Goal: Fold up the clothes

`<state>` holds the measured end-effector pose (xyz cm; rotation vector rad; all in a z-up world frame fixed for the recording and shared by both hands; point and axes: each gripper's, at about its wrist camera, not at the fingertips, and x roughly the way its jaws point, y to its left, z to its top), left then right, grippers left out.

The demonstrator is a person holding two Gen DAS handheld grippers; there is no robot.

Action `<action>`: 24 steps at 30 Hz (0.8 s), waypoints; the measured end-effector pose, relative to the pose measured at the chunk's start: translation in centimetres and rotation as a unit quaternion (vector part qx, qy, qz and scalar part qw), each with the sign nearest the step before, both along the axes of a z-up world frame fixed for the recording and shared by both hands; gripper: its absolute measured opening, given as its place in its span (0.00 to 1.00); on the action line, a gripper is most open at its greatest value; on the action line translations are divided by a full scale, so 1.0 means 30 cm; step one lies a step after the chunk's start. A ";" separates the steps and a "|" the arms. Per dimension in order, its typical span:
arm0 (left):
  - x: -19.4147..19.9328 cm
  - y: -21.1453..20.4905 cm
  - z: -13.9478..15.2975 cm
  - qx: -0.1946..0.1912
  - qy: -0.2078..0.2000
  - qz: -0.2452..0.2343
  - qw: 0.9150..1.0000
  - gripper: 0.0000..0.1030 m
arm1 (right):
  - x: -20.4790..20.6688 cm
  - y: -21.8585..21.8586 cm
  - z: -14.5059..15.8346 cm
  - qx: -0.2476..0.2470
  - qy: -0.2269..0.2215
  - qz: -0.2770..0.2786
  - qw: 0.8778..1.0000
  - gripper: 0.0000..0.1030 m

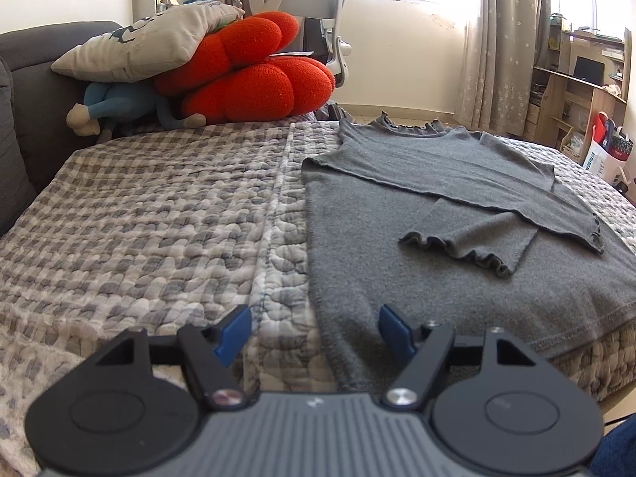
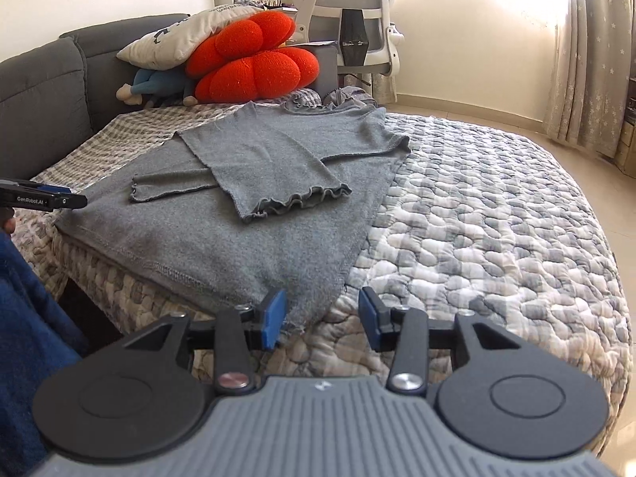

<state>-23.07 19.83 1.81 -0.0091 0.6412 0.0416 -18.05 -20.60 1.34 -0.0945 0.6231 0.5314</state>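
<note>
The grey top (image 2: 254,183) lies flat on the quilted bed (image 2: 497,218), sleeves crossed over its chest, long axis running from the near hem away toward the red cushion (image 2: 254,63). Each hem corner sits just ahead of a gripper: the right gripper (image 2: 322,320), jaws spread and empty, faces the right corner; the left gripper (image 1: 316,334), spread wider, straddles the left side edge (whether a pad grazes the cloth is unclear). Both point slightly downward, about equally near.
</note>
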 end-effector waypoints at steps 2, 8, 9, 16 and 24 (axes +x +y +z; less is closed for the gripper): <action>-0.031 0.005 0.013 -0.005 0.000 0.003 1.000 0.51 | -0.015 -0.017 -0.009 0.014 0.018 -0.007 1.000 0.44; -0.077 0.054 0.003 -0.020 0.021 0.041 0.999 0.35 | -0.066 -0.056 -0.017 0.049 0.041 -0.022 0.998 0.44; -0.080 0.061 0.000 -0.029 0.026 0.041 0.998 0.34 | -0.066 -0.061 -0.016 0.057 0.046 -0.024 0.997 0.44; -0.083 0.047 0.010 -0.057 0.022 0.031 0.998 0.33 | -0.032 -0.133 -0.009 0.201 0.102 -0.033 0.974 0.44; -0.082 0.086 -0.004 -0.107 0.035 0.039 0.993 0.28 | -0.011 -0.126 -0.027 0.223 0.135 -0.043 0.964 0.28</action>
